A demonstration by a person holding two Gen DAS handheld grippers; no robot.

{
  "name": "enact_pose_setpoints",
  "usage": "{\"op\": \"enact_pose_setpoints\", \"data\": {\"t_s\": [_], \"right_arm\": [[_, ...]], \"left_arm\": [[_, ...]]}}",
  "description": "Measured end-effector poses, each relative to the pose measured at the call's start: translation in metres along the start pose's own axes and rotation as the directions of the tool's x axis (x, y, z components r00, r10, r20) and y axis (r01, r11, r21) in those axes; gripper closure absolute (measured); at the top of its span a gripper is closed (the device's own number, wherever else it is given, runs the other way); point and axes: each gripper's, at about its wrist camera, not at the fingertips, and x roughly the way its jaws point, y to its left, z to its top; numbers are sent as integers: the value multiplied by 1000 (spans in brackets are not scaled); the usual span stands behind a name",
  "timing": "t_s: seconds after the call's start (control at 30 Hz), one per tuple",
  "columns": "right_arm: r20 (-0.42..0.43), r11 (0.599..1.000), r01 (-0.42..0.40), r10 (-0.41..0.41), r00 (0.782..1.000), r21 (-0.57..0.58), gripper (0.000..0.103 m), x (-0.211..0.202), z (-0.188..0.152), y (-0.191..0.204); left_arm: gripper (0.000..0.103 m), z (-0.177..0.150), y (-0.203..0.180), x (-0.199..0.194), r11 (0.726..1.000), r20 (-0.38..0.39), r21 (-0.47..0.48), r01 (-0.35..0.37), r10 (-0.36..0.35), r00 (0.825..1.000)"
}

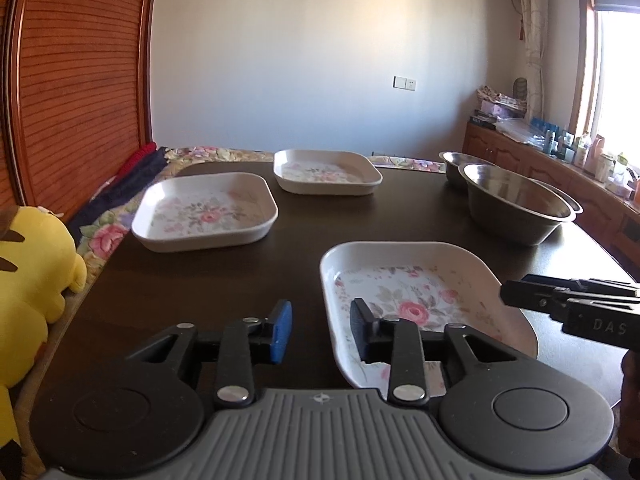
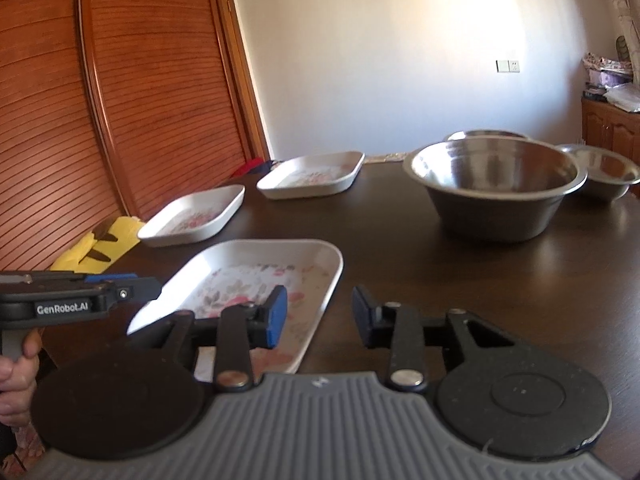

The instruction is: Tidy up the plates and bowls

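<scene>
Three square white plates with rose prints lie on the dark table. The nearest plate [image 1: 420,296] [image 2: 256,280] sits just ahead of both grippers. My left gripper [image 1: 320,328] is open, straddling that plate's left rim. My right gripper [image 2: 320,312] is open too, straddling the plate's right rim. A second plate [image 1: 204,210] [image 2: 194,220] lies at mid left, a third [image 1: 326,170] [image 2: 312,174] farther back. Three steel bowls stand at the right: a large one [image 1: 516,204] [image 2: 494,186] and two smaller ones [image 1: 454,168] [image 2: 604,172] behind it.
A yellow plush toy [image 1: 32,280] [image 2: 100,248] lies off the table's left edge on a floral cover. A slatted wooden door [image 1: 80,80] stands at the left. A cluttered wooden cabinet [image 1: 560,160] runs along the right wall. A hand [image 2: 16,372] holds the left gripper's handle.
</scene>
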Motion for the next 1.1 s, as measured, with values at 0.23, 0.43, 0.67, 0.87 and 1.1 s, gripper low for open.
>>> {"op": "enact_pose_setpoints", "data": {"t_s": [0.23,0.43,0.67,0.87,1.1], "right_arm": [[23,1000,-9,9,1000,-11,60,-5,10,1],[31,998,-32,33,999,-51,58,-4,23,10],[10,991,-73,75,997,-112,58,10,45,23],[-48,980,-132,126,991,-146,58,37,60,40],[-109,965,-192,175,979,-176,58,69,78,57]], "left_arm": [[62,3,4,-1,1000,1,5,-16,16,1000],[57,8,11,-5,999,8,11,-30,30,1000],[49,14,28,-2,999,14,14,-37,37,999],[46,21,52,4,998,14,35,-59,58,998],[45,40,88,21,991,15,83,-103,103,995]]}}
